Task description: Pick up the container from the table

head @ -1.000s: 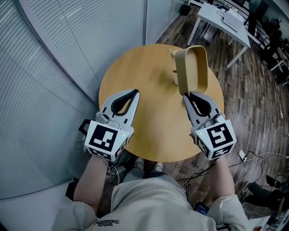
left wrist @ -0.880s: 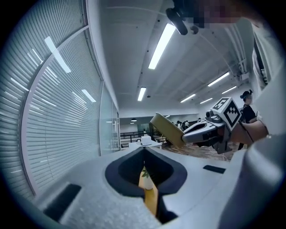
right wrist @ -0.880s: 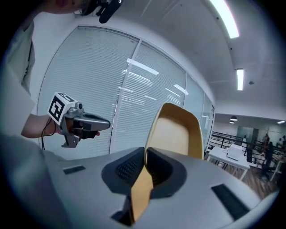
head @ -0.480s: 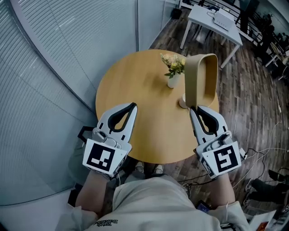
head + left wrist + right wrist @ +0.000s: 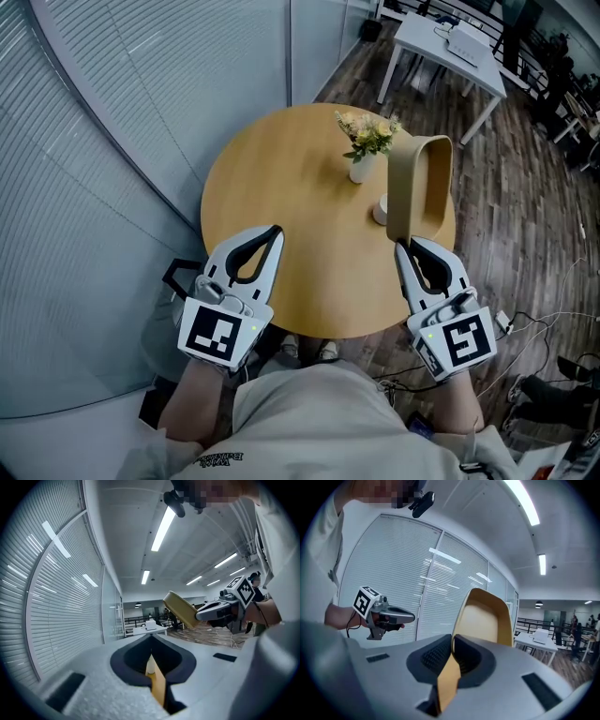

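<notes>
Head view: mustard-tan shallow oblong container (image 5: 429,183) up on end at right of centre, lower rim pinched in right gripper (image 5: 403,246). Appears lifted clear of round wooden table (image 5: 281,178), hanging over its right edge.

Right gripper view: jaws closed tight on thin tan wall of container (image 5: 485,618), wall running down through the gap, open hollow side facing the camera. Grip narrow, on rim only.

Left gripper view: left gripper (image 5: 151,641) with jaws brought together, nothing held between them; only a tan sliver visible down the slit, source not clear. Container (image 5: 180,609) seen in mid-air at right of centre, tilted, nothing under it.

Left gripper (image 5: 274,232) in head view: lower left, over near edge of table, well apart from container.

Left on table: small white vase with pale flowers (image 5: 362,167) near upper right of tabletop; small white round item (image 5: 380,210) partly hidden behind container, not identifiable.

Progress, as a judgement: grasp made, lift apparently complete, so pick-up essentially done. Remaining, if anything: holding steady and keeping clear of vase just beside. Risk: rim-only pinch on a tall upright piece, so possible swing or slip in the jaws.
</notes>
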A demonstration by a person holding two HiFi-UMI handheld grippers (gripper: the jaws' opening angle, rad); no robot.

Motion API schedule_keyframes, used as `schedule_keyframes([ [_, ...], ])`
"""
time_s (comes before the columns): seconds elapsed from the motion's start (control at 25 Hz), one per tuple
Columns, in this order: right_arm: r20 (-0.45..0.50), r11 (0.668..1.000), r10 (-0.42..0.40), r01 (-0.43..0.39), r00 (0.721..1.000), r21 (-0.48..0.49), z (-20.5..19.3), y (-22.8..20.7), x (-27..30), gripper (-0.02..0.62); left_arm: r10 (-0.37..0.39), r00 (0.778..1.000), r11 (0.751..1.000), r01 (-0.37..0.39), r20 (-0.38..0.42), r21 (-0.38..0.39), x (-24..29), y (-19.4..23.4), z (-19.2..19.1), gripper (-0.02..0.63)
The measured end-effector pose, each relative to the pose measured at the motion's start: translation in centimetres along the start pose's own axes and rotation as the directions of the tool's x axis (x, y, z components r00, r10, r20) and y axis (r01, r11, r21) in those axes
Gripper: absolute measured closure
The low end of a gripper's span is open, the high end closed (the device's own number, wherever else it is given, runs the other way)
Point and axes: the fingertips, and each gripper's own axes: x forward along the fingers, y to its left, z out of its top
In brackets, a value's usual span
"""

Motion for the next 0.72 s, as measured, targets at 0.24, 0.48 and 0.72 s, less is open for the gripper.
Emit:
schedule_keyframes([
  [0.24, -0.009, 1.000, 0.017, -0.017, 1.000, -0.007, -0.3, 0.4, 0.2, 0.555, -0.016, 1.000, 1.000, 0.016, -0.009, -0.006, 0.0, -0.8, -0.4, 0.586],
  [0.48, -0.014, 1.000, 0.007, -0.007, 1.000, -0.016, -0.5, 0.3, 0.1, 0.555, -0.008, 1.000, 1.000, 0.008, -0.011, -0.005, -0.1, -0.9, -0.3, 0.586],
  [0.72, -0.018, 1.000, 0.000, 0.000, 1.000, -0.026, -0.5, 0.3, -0.3, 0.555, -0.012, 1.000, 1.000, 0.012, -0.019, 0.002, -0.3, -1.2, -0.1, 0.586],
])
